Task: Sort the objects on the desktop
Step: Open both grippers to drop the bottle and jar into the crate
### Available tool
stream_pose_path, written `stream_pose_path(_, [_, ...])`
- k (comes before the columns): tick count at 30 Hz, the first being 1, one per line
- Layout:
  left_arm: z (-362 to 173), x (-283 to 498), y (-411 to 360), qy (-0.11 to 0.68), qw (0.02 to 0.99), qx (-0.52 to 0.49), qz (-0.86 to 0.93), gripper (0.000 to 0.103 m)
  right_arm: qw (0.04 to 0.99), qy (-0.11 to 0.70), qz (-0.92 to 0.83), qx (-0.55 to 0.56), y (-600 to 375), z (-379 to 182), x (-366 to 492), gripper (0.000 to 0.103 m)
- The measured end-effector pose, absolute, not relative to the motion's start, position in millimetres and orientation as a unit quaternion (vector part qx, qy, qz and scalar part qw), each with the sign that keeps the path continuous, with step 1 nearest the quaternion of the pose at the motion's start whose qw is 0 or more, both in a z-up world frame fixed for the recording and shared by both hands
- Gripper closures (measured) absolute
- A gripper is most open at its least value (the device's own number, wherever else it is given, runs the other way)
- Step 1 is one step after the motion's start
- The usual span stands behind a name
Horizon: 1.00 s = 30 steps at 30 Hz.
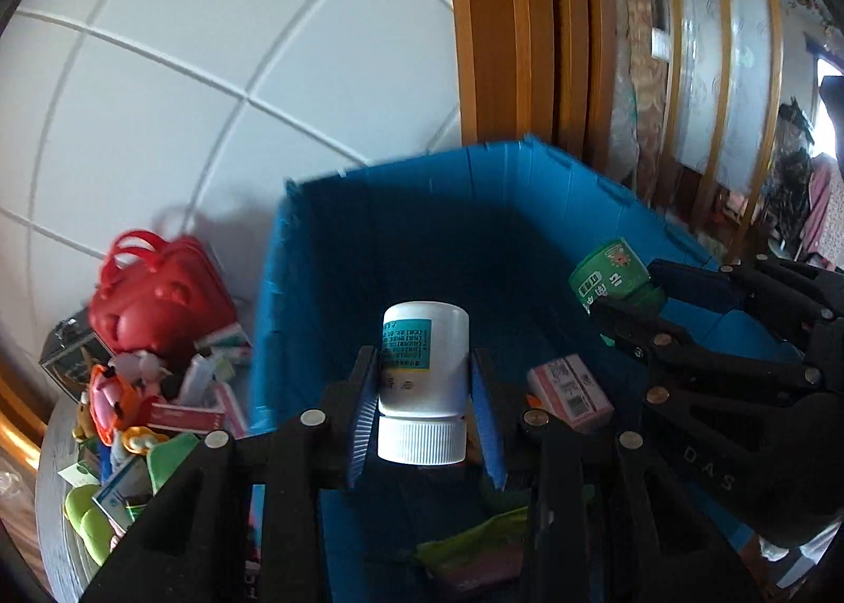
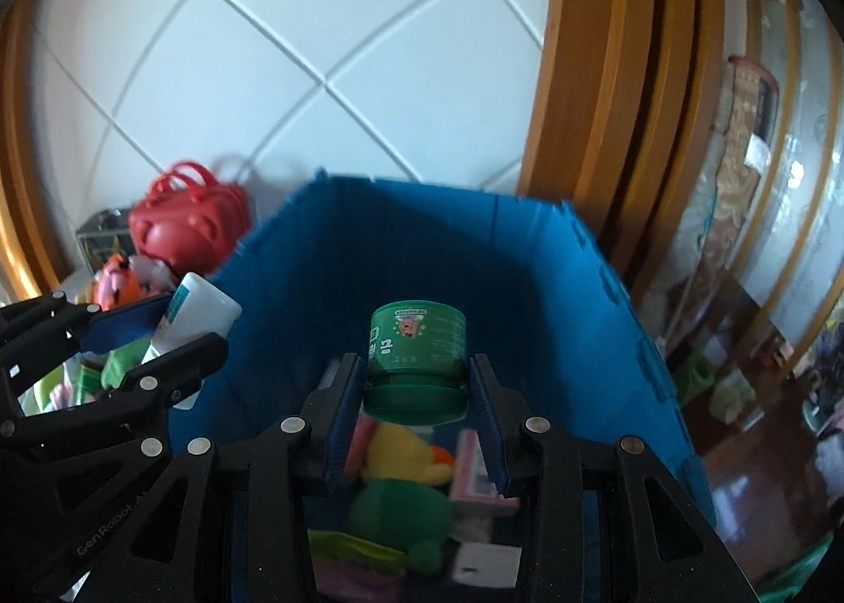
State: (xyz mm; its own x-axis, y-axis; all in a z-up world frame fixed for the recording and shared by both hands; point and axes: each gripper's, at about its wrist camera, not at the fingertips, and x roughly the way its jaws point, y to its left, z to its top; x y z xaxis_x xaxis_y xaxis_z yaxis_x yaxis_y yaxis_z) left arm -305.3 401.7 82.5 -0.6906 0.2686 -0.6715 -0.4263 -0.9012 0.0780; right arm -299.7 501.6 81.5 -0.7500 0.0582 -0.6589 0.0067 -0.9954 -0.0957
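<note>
Left gripper (image 1: 424, 392): jaws partly closed, blue pads clamped on a white bottle (image 1: 424, 360), which is upside down with its ribbed cap nearest the camera and hangs above the blue bin (image 1: 401, 212).
Right gripper (image 2: 416, 386): jaws partly closed on a green jar (image 2: 416, 344), also inverted with its lid toward the camera, above the same bin.
Left wrist view only: a pink box (image 1: 572, 392) on the bin floor, and beyond the bin's right corner a dim room past wood-framed glass panels (image 1: 701, 75).
Right wrist view only: a yellow and green plush toy (image 2: 406, 481) low inside the bin, among blurred boxes.
Surface: a grey table top (image 1: 58, 524) left of the bin, crowded with small cartons and toys.
Room: white tiled wall (image 1: 211, 75) behind the bin; red handbag (image 1: 158, 292) against it, left of the bin.
Bottle: teal label panel with fine print.
Jar: dark green label, small round emblem, white lettering.
</note>
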Motion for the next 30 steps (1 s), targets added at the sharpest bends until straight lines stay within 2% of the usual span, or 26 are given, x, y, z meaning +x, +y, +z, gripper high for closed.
stream_pose_path(6, [34,-356,439,0.130,0.182,-0.453,0.863,0.069,0.011,-0.037,0.861,-0.508,539,16,-357,0.063])
stream_pose_path(10, [11,-365,451,0.139,0.178,-0.490,0.842,0.069,-0.006,-0.028,0.822,-0.568,547,-10,-369,0.063])
stream_pose_path(13, [7,-365,454,0.144,0.171,-0.492,0.841,0.069,0.004,-0.052,0.816,-0.576,546,-13,-368,0.063])
stream_pose_path(27, [16,-359,454,0.133,0.177,-0.483,0.847,0.069,0.025,-0.066,0.835,-0.546,547,5,-370,0.062])
stream_pose_path(28, [18,-357,453,0.132,0.178,-0.481,0.848,0.069,0.027,-0.066,0.837,-0.543,547,8,-368,0.060])
stream_pose_path(30, [23,-354,450,0.125,0.179,-0.477,0.852,0.069,0.034,-0.074,0.841,-0.535,546,15,-362,0.047])
